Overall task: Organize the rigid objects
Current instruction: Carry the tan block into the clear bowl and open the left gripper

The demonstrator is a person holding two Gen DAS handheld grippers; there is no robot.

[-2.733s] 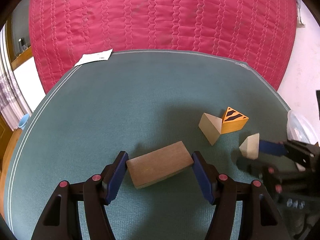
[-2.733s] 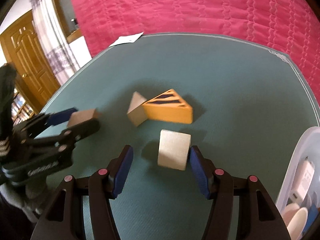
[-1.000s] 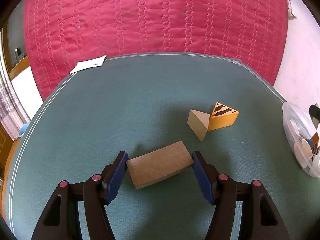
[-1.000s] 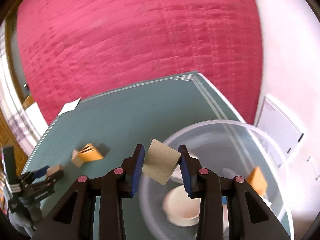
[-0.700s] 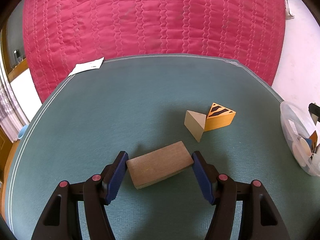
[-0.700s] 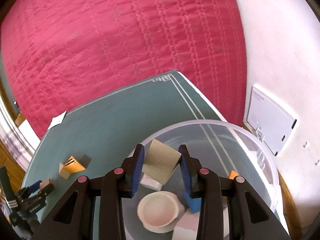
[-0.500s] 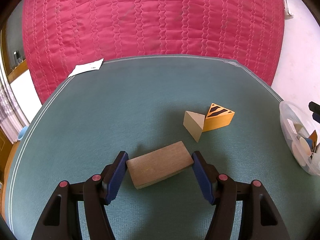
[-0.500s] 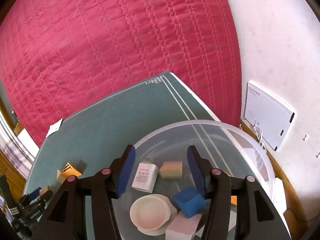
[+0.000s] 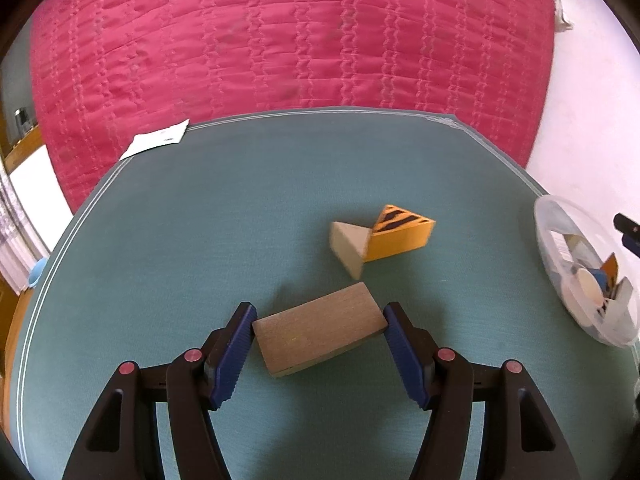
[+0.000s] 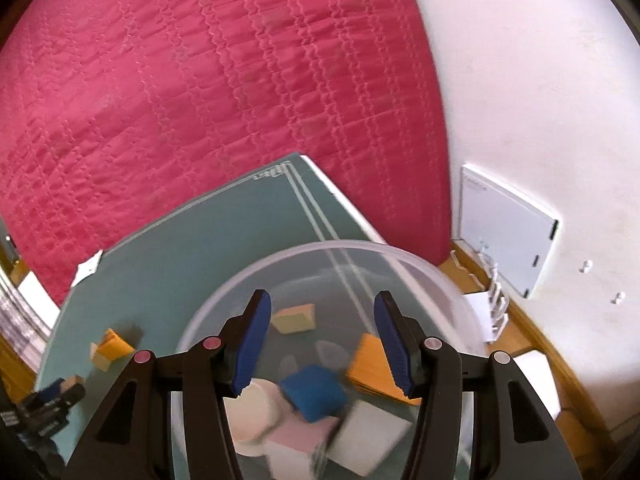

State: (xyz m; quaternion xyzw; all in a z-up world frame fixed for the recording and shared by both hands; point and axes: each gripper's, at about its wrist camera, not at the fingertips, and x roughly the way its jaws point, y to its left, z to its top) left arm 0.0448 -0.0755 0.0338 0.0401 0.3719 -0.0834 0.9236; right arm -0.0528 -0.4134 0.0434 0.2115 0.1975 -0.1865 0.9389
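A brown wooden block (image 9: 320,328) sits between the pads of my left gripper (image 9: 318,320), which is shut on its two ends just above the teal table (image 9: 200,220). Beyond it lie a beige triangular block (image 9: 348,244) and an orange black-striped wedge (image 9: 402,232), touching each other. My right gripper (image 10: 322,332) hangs open over the clear round tub (image 10: 360,246) with nothing between its fingers. Inside the tub lie a blue block (image 10: 314,394), a tan block (image 10: 294,318), an orange piece (image 10: 372,364) and a white cup (image 10: 256,412).
The tub (image 9: 560,240) stands at the table's right edge. A white paper (image 9: 156,142) lies at the far left corner. A pink quilt (image 9: 280,40) hangs behind the table. A white panel (image 10: 508,232) leans on the wall beside it.
My right gripper carried the beige block over the tub, opened, and the block left its jaws. My left gripper kept its hold on the brown block and barely moved.
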